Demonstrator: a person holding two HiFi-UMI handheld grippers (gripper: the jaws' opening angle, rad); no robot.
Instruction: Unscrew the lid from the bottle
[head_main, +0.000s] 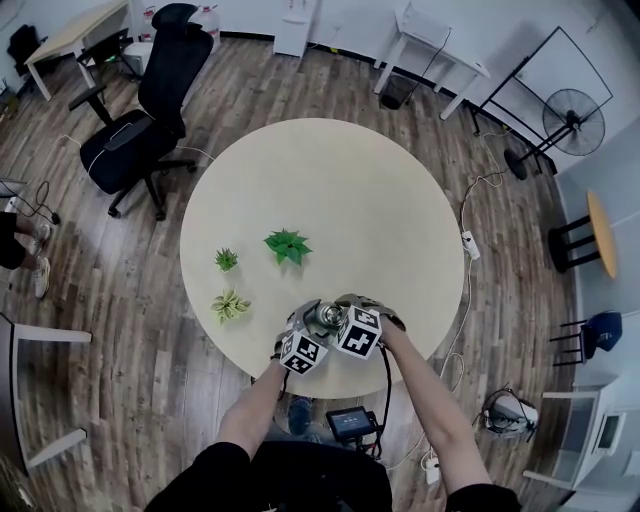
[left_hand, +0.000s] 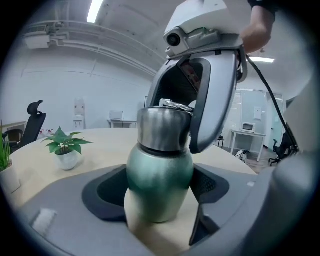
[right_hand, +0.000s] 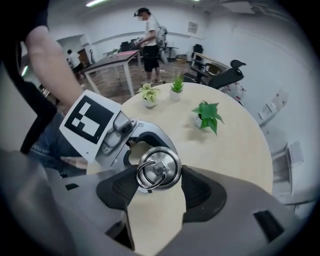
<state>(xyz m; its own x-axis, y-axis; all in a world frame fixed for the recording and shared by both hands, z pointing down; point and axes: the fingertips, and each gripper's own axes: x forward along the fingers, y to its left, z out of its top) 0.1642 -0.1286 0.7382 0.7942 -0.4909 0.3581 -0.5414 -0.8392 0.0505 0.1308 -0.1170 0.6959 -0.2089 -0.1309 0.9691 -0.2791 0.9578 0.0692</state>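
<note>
Near the front edge of the round table (head_main: 350, 180) stands a green metal bottle (left_hand: 159, 172) with a steel lid (right_hand: 159, 167) that carries a ring. My left gripper (left_hand: 160, 192) comes in from the side and is shut on the bottle's green body, a dark pad on each side. From above, my right gripper (right_hand: 159, 184) has its pads pressed on either side of the lid. In the left gripper view one right finger (left_hand: 212, 95) curves down beside the lid (left_hand: 162, 127). The head view shows both marker cubes clustered around the bottle (head_main: 323, 316).
Three small potted plants (head_main: 288, 245) (head_main: 227, 259) (head_main: 229, 304) stand on the table left of and beyond the bottle. A black office chair (head_main: 150, 110) is off the table's left. A person (right_hand: 149, 35) stands by a far desk.
</note>
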